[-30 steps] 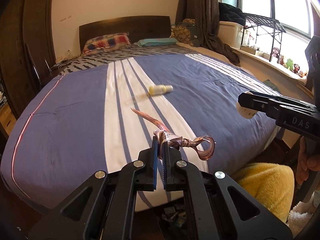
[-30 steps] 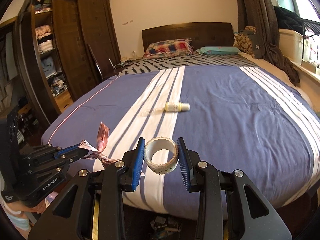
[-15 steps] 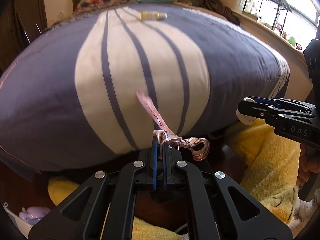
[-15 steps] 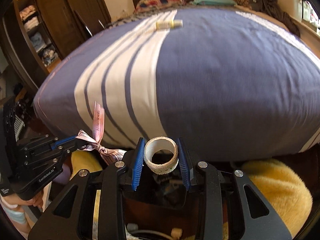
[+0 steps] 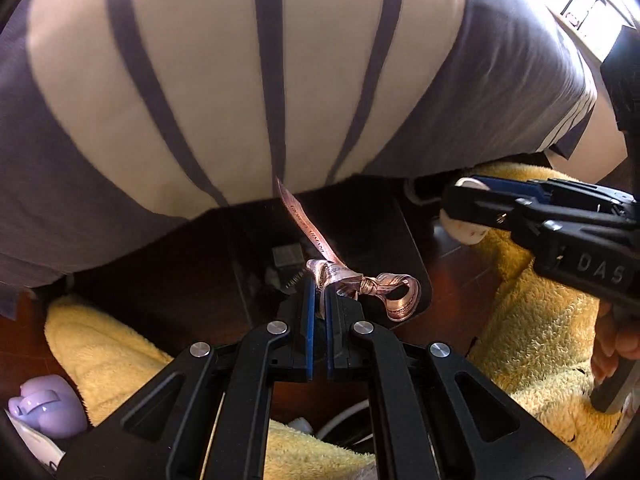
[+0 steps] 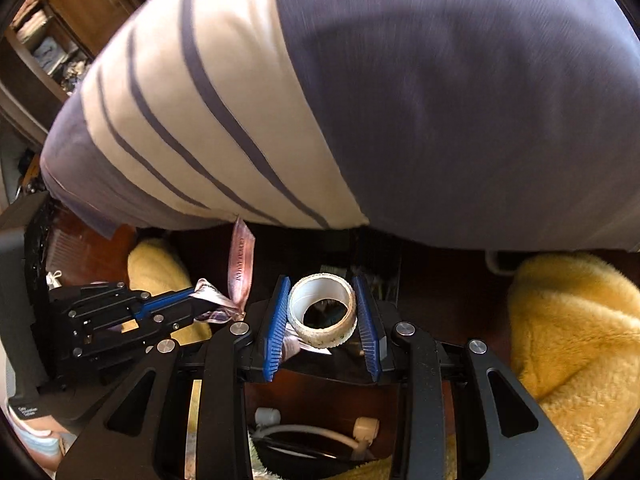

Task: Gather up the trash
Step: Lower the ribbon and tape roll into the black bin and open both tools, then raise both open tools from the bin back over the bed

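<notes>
My left gripper [image 5: 319, 285] is shut on a knotted pink ribbon [image 5: 352, 278], whose tail [image 5: 304, 224] reaches up toward the bed edge and whose loop curls off to the right. My right gripper [image 6: 322, 314] is shut on a white tape roll [image 6: 320, 334], which stands between the blue pads with its hole facing the camera. Both grippers point steeply down, side by side, above a black bin [image 5: 414, 256] on the floor at the foot of the bed. In the right wrist view the left gripper [image 6: 196, 293] and ribbon [image 6: 240, 264] show at the left.
The blue and white striped bedcover [image 5: 240, 80] bulges over the top of both views. Yellow fleece [image 5: 540, 328] [image 6: 572, 344] flanks the bin on both sides. A purple object [image 5: 40, 404] lies at lower left, a white cable with plug [image 6: 366, 426] below the right gripper.
Both grippers have sunk from above the bed to below its front edge and tipped downward. The bottle on the bed has left view; the dark bin now lies under them. Grips unchanged.
</notes>
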`<state>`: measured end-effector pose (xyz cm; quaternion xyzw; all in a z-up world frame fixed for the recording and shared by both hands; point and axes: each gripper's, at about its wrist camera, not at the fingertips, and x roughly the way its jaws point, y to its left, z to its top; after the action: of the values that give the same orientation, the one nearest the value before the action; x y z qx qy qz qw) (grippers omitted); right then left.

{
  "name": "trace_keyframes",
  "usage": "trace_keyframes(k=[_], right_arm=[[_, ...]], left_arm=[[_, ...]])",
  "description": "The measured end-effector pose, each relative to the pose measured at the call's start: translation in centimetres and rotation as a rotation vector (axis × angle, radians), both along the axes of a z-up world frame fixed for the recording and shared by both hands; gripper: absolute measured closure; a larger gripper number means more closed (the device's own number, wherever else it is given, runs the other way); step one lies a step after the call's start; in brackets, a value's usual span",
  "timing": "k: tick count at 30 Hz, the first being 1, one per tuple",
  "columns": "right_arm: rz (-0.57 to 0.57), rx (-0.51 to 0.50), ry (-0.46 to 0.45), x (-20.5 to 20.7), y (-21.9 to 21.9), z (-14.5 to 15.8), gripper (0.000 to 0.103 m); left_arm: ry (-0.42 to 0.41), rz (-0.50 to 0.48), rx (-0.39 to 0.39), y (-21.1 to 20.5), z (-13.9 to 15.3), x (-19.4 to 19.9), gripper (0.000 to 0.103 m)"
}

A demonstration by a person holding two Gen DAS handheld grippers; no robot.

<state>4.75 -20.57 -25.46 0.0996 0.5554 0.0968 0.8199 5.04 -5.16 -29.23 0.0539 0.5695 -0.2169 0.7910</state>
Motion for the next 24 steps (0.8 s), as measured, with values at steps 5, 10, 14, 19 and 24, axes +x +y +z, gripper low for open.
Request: trace_keyframes(k=[5, 10, 14, 19, 24], right_arm=[[-0.014, 0.008, 0.055, 1.0, 0.0, -1.7, 0.069], [-0.017, 0.017, 0.088, 1.8, 0.2, -2.4, 0.067], [-0.026, 0.024, 0.095, 2.0, 0.3, -2.5, 0.057], [-0.050, 0.035, 0.073, 1.9, -0.4, -1.7, 0.046], [-0.079, 0.028, 0.005, 1.3, -1.6, 0.8, 0.025]], left_arm=[[0.058, 0.004, -0.016, 0.0, -1.5, 1.0, 0.098], [0.092, 0.004, -0.024, -0.4, -2.6, 0.7, 0.080], [0.096, 0.009, -0.024, -0.3, -2.2, 0.9, 0.067], [0.072, 0.016, -0.012, -0.2, -1.4, 0.7, 0.052], [0.009, 0.025, 0.005, 0.3, 1.0, 0.3, 0.030]])
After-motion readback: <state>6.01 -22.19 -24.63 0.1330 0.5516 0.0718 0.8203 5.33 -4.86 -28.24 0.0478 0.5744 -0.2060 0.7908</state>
